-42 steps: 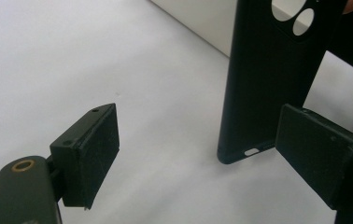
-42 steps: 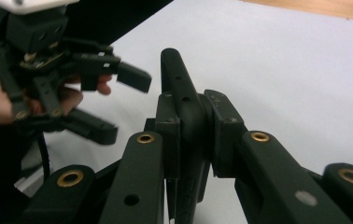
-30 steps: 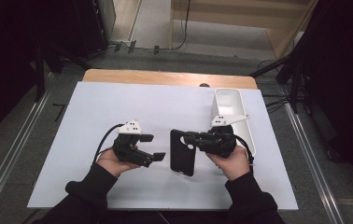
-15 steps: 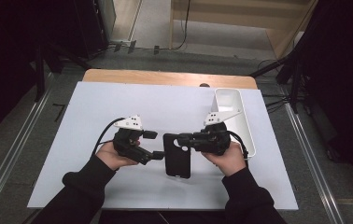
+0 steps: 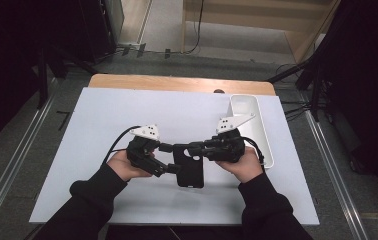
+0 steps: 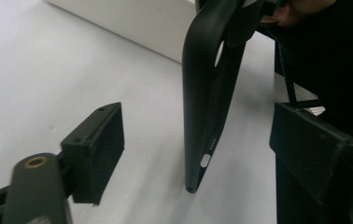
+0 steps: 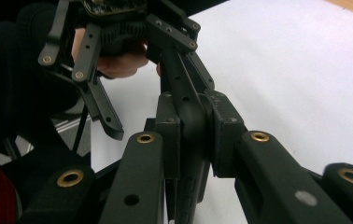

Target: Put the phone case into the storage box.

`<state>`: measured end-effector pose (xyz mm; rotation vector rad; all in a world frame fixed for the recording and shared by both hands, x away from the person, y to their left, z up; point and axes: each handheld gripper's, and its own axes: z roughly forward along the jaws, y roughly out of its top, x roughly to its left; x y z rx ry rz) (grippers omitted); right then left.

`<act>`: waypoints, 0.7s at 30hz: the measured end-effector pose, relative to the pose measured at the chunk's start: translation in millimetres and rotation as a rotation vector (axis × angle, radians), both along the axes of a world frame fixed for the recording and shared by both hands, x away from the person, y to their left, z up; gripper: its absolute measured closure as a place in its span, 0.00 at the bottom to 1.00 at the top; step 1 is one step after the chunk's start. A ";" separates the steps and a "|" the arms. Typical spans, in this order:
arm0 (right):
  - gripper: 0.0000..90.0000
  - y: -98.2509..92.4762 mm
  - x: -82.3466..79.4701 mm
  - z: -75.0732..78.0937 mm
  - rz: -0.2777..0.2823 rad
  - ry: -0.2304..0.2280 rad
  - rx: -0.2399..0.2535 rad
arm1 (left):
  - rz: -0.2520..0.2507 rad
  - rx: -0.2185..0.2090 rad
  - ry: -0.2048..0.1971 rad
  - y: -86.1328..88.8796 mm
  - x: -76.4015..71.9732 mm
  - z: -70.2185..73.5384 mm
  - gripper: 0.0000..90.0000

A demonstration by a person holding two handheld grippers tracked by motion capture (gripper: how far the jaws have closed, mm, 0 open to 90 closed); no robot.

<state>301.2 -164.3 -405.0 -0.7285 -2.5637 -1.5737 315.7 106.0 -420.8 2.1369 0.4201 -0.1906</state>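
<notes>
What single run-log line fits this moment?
right claw: shut on phone case | left claw: open, just closing around case | tray: beside right hand

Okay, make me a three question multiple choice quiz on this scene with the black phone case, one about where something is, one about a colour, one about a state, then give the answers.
1. Where does the long white plastic tray sit on the white table?
A. by its right edge
B. by its left edge
C. at its centre

2. What colour is the soft rubber phone case?
A. red
B. black
C. white

3. How does the left gripper stand to the case?
A. shut on it
B. jaws apart on either side of it, not pressing
C. far from it

Answers: 1 A, the tray lies beside the right gripper. 2 B, it is black in both gripper views. 3 B, there are gaps between case and jaws, which have just been closing; the right gripper clamps the case.
</notes>
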 end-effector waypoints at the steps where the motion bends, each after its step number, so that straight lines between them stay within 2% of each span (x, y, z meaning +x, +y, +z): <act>1: 0.83 0.3 0.7 -1.1 0.011 0.000 -0.002 | 0.001 -0.002 0.001 0.0 -0.1 0.2 0.21; 6: 0.83 3.1 -0.7 -2.5 0.047 0.010 -0.010 | -0.006 -0.016 0.011 2.5 -1.2 4.0 0.28; 10: 0.83 6.5 -1.8 -3.3 0.080 0.034 -0.015 | -0.018 -0.024 0.019 4.3 -2.0 6.2 0.40; 14: 0.83 8.4 -3.2 -3.9 0.107 0.036 -0.016 | -0.045 -0.034 0.037 6.3 -1.2 7.9 0.56; 16: 0.83 9.1 -3.6 -4.3 0.118 0.035 -0.011 | -0.055 -0.039 0.033 6.7 -1.5 8.6 0.63; 19: 0.83 9.5 -3.9 -4.7 0.132 0.046 -0.011 | -0.064 -0.049 0.062 8.0 -0.4 9.9 0.70; 21: 0.83 9.8 -3.9 -5.1 0.138 0.058 -0.009 | -0.069 -0.042 0.102 7.9 0.9 9.7 0.74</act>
